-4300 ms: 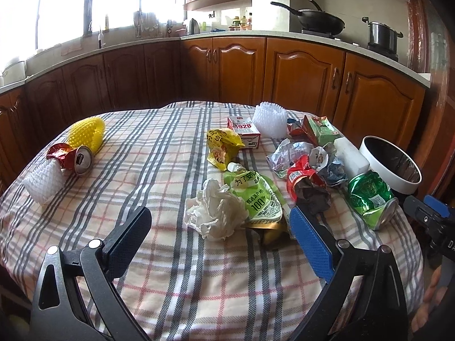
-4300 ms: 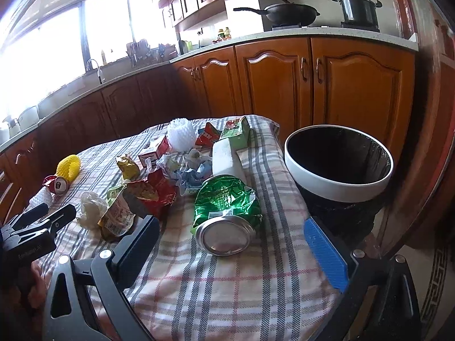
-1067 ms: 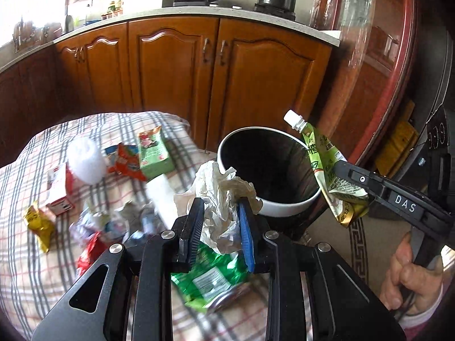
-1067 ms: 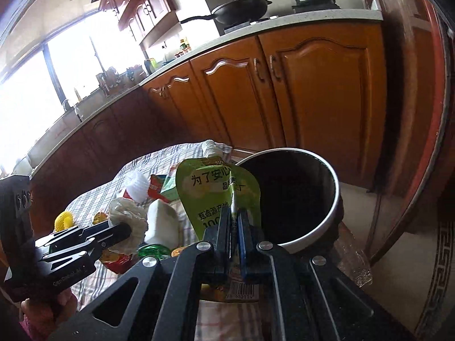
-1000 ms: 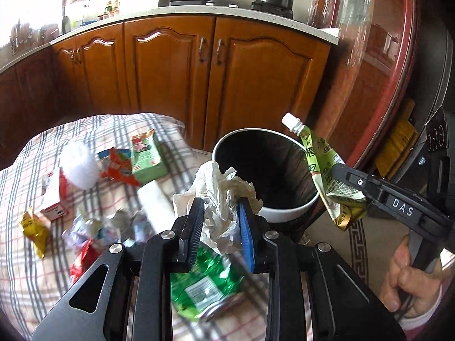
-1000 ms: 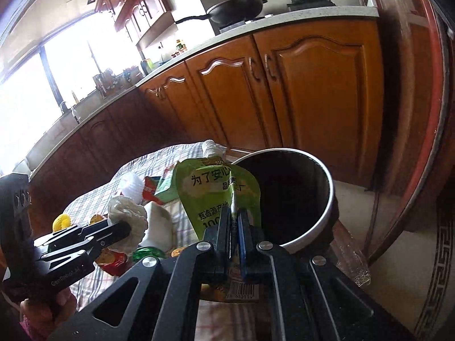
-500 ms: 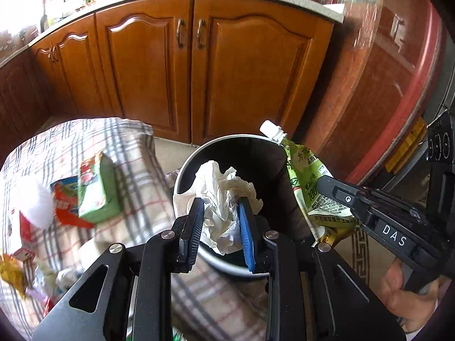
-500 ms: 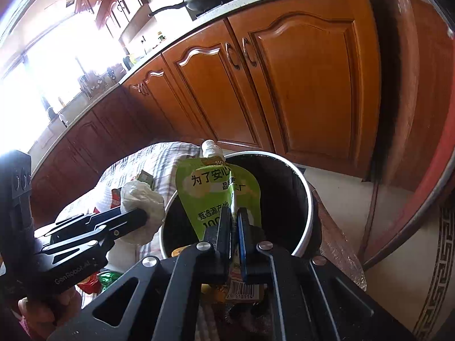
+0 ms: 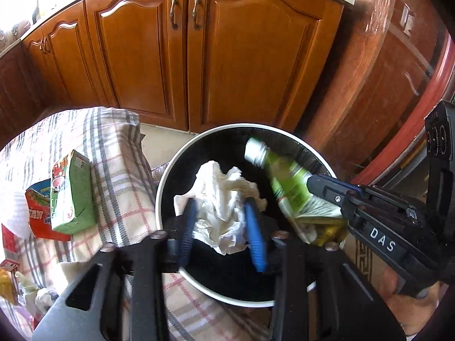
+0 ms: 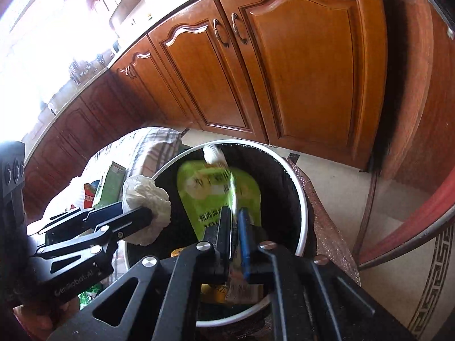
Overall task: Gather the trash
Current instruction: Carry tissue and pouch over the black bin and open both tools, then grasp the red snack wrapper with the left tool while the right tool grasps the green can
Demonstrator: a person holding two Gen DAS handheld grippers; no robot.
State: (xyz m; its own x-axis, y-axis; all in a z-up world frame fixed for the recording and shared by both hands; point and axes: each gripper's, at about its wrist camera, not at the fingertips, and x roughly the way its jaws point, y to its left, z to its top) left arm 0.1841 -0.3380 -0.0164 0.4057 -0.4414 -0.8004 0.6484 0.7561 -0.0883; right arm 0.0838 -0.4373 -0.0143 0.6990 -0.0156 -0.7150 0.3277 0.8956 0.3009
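Observation:
A black bin with a white rim [image 9: 170, 176] [image 10: 301, 207] stands beside the table, right under both grippers. My left gripper [image 9: 221, 203] [image 10: 145, 216] hangs over the bin mouth with its jaws opening. The crumpled white tissue [image 9: 221, 213] [image 10: 148, 201] still sits loosely between the spread fingers. My right gripper [image 10: 234, 211] [image 9: 312, 182] is also above the bin and its jaws are opening, with a narrow gap showing. The green drink pouch [image 10: 216, 193] [image 9: 287, 187] is blurred between them, its white cap tipped toward the bin's middle.
The plaid-covered table [image 9: 113, 153] lies to the left with a green carton [image 9: 74, 193], a red wrapper [image 9: 37, 216] and other litter. Brown cabinet doors [image 9: 184, 56] stand behind the bin. A person's hand [image 9: 403, 298] grips the right handle.
Both grippers have moved off the table to above the bin and sunk toward it. The left fingers have spread around the tissue. The right fingers have parted and the pouch has tilted.

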